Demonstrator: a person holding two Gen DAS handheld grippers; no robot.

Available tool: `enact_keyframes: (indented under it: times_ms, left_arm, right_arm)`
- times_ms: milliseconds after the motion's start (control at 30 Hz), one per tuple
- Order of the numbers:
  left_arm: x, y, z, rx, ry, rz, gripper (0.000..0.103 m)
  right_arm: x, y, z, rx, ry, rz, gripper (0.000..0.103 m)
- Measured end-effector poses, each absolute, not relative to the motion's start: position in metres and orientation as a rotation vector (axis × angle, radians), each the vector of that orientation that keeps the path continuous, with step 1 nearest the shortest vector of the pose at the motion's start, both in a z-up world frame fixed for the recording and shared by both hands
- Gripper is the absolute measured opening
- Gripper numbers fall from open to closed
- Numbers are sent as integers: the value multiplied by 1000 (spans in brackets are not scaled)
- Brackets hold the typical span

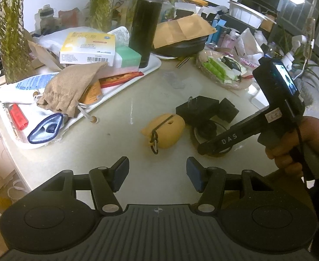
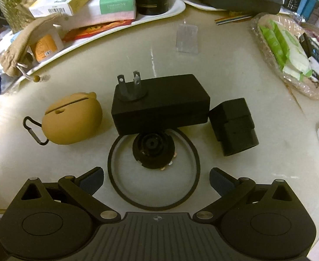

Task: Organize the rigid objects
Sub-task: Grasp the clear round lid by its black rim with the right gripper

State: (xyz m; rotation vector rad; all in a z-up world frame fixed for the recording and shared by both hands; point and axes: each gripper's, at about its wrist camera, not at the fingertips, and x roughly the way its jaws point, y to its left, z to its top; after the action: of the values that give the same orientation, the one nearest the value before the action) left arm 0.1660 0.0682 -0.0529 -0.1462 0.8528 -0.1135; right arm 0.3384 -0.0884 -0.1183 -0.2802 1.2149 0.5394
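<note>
Just ahead of the right gripper (image 2: 156, 180), its fingers apart and empty, lies the round black base (image 2: 153, 169).

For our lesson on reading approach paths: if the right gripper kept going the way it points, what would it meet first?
Probably the black ring and the round black part inside it, between the open fingers of the right gripper; depth unclear.

Left claw (image 1: 157, 175) hangs open above the bare table (image 1: 115, 152).
</note>
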Motion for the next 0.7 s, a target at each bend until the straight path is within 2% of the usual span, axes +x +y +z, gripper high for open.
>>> enact_keyframes:
  times_ms: [133, 200, 700]
  left_arm:
    - [166, 68, -53, -145, 853, -113, 57]
    - [166, 68, -54, -141, 851, -113, 57]
    - [166, 66, -53, -128, 837, -113, 57]
  right_arm:
    - [338, -85, -120, -307, 1211, 544, 97]
    - [335, -84, -117, -320, 1182, 562, 89]
    - [318, -102, -93, -285, 1092, 618, 88]
